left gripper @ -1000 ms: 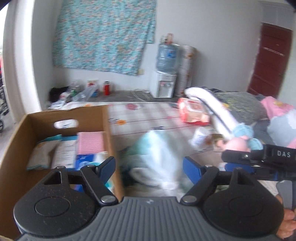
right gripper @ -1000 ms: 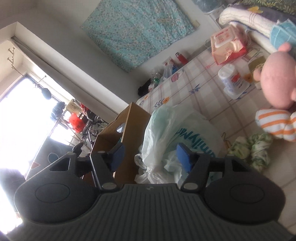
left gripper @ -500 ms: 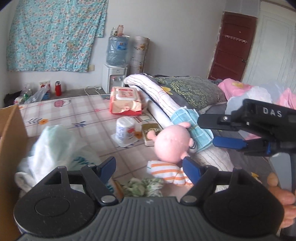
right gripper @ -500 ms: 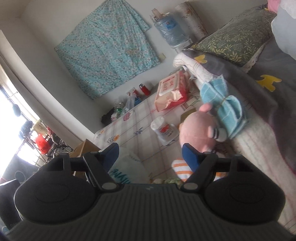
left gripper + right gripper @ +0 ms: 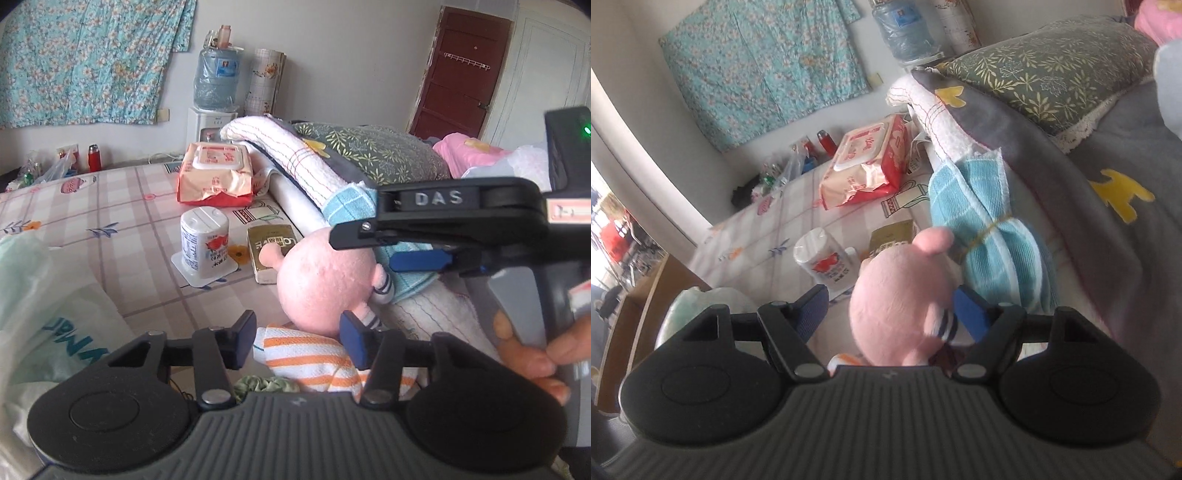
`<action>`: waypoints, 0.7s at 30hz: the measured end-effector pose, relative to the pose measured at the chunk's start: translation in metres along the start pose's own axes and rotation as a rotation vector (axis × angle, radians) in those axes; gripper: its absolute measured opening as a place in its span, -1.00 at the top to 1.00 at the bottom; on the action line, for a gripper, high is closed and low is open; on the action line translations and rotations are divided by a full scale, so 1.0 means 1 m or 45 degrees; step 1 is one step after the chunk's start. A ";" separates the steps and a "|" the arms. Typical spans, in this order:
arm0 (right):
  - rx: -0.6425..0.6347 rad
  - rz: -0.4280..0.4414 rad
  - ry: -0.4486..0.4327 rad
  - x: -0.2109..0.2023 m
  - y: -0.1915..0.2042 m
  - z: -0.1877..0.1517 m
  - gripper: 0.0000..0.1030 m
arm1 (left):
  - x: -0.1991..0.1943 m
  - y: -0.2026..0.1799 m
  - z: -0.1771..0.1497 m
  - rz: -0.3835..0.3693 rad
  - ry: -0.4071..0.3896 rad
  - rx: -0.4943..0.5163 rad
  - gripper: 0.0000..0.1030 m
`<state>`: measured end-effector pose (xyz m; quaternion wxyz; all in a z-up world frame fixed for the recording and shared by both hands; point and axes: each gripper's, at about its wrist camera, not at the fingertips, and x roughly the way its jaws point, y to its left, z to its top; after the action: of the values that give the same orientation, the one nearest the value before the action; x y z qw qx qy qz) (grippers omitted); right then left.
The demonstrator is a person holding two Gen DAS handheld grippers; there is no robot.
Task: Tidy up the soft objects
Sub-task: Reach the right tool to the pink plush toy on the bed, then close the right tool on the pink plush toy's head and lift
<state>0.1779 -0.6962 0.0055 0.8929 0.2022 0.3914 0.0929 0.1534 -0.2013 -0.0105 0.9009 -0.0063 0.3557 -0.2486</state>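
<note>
A pink plush doll point(image 5: 325, 284) with an orange-striped body point(image 5: 314, 360) lies on the checked bed sheet against a rolled blue towel point(image 5: 993, 243). My left gripper point(image 5: 299, 338) is open, its jaws either side of the striped body. My right gripper point(image 5: 892, 310) is open with the doll's pink head point(image 5: 901, 314) between its jaws; it also shows from the side in the left wrist view point(image 5: 373, 243), above the head. A green scrunchie point(image 5: 266, 384) lies just below the doll.
A wipes pack point(image 5: 216, 173), a white canister point(image 5: 205, 242) and a gold box point(image 5: 269, 247) lie on the sheet. A plastic bag point(image 5: 48, 317) lies to the left, a cardboard box point(image 5: 631, 321) beyond it. Folded blankets and a pillow point(image 5: 1052, 74) lie to the right.
Both grippers swung right from the box and plastic bag to the pink doll and closed in on it. The right gripper's jaws now straddle the doll's head.
</note>
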 end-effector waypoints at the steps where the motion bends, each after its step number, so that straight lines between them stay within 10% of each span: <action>1: -0.007 -0.009 0.014 0.007 0.000 0.004 -0.46 | 0.005 0.001 0.001 -0.002 0.009 -0.007 0.15; 21: 0.036 0.112 0.031 0.006 -0.005 0.010 -0.25 | 0.011 -0.009 0.001 -0.037 0.074 0.011 0.38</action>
<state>0.1896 -0.7016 0.0053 0.8802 0.2307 0.3941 0.1290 0.1568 -0.2146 -0.0157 0.8866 -0.0002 0.3803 -0.2633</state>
